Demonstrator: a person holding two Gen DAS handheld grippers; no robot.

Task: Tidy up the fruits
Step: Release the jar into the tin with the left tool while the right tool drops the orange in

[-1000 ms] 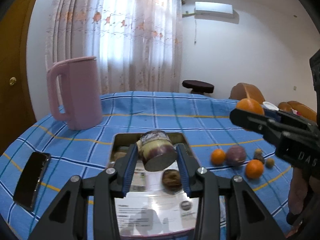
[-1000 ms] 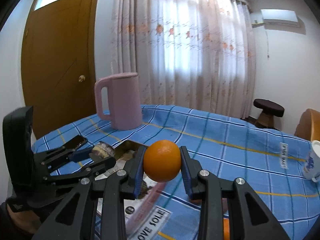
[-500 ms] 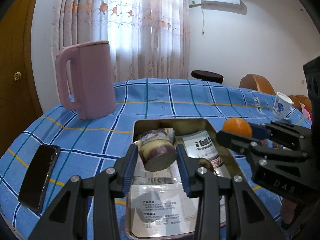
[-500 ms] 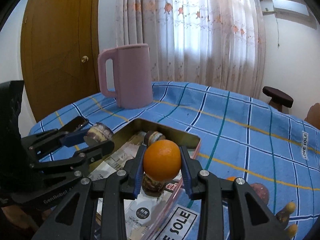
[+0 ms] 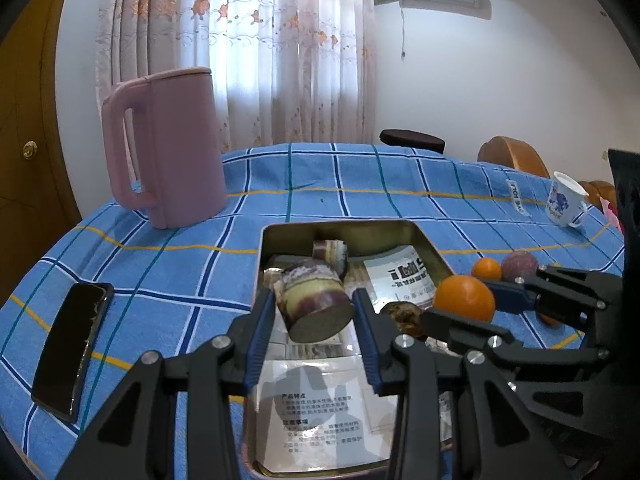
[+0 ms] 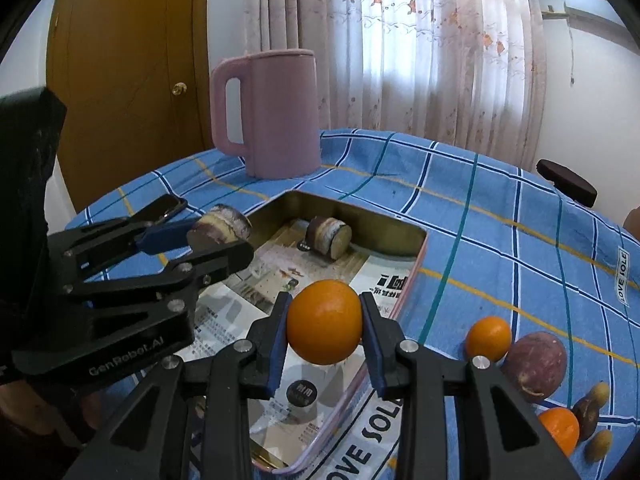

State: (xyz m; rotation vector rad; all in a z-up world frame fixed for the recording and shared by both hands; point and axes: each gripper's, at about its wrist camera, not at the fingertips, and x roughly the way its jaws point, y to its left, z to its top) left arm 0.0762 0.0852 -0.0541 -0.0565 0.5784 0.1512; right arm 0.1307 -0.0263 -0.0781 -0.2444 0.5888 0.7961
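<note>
A smooth round orange (image 6: pixel 324 322) is clamped in the right hand-held gripper (image 6: pixel 325 326) above the metal tin (image 6: pixel 416 264); a cut cane piece (image 5: pixel 316 304) is gripped by the left hand-held gripper (image 5: pixel 314 312).

**Daylit room, strong fisheye bend**

Bright daylight pours through the sheer curtain (image 5: pixel 280 52), blowing out its centre. Both views are sharp, with black vignetted corners and curved edges. Soft shadows fall on the glossy paper in the tin (image 5: pixel 332 412).

My right gripper (image 6: pixel 325 330) clamped an orange (image 6: pixel 324 322) over the tray's (image 6: pixel 416 258) right rim; left gripper (image 6: pixel 224 236) gripped a sugarcane piece (image 6: pixel 220 226) nearby.
</note>
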